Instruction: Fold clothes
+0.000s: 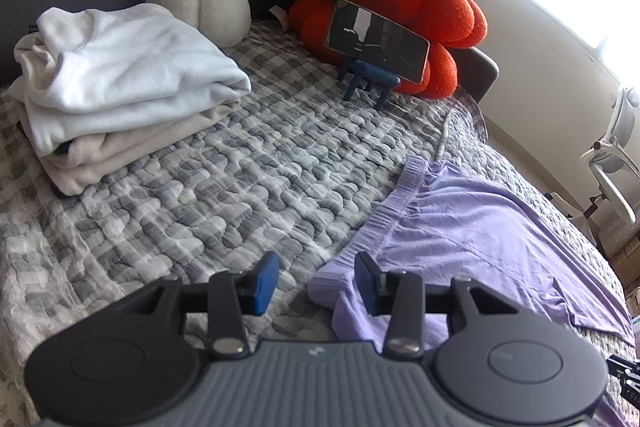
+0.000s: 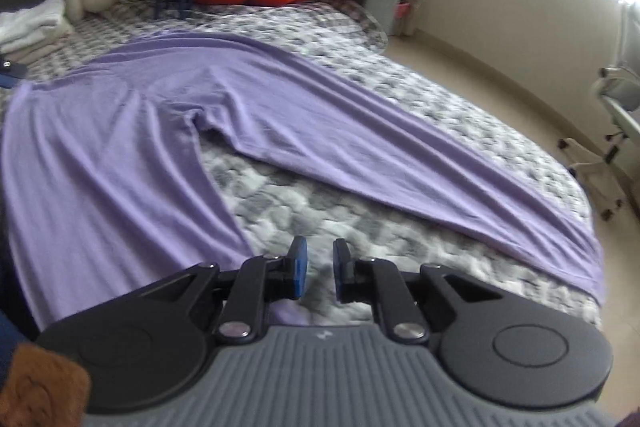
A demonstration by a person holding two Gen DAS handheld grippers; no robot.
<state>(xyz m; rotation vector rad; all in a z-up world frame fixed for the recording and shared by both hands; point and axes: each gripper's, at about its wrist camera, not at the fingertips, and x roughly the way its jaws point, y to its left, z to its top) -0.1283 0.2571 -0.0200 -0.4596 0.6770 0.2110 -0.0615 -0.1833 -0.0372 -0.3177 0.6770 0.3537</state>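
Blue-padded left gripper (image 1: 316, 277) stands parted and empty at the waistband corner of the lavender trousers (image 2: 120, 131), right gripper (image 2: 319, 269) narrowly parted, empty above the checked quilt (image 1: 224, 179) between the legs spread flat, folded white pile (image 1: 116, 83) well apart.

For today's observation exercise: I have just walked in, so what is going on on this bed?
A person is folding laundry with a hand-held tool in each hand. Lilac trousers lie spread flat on the checked quilt, legs apart, not yet folded. The left tool sits open at the waistband corner; the right tool hovers, slightly open, gripping nothing, between the legs. A stack of folded pale clothes waits nearby.
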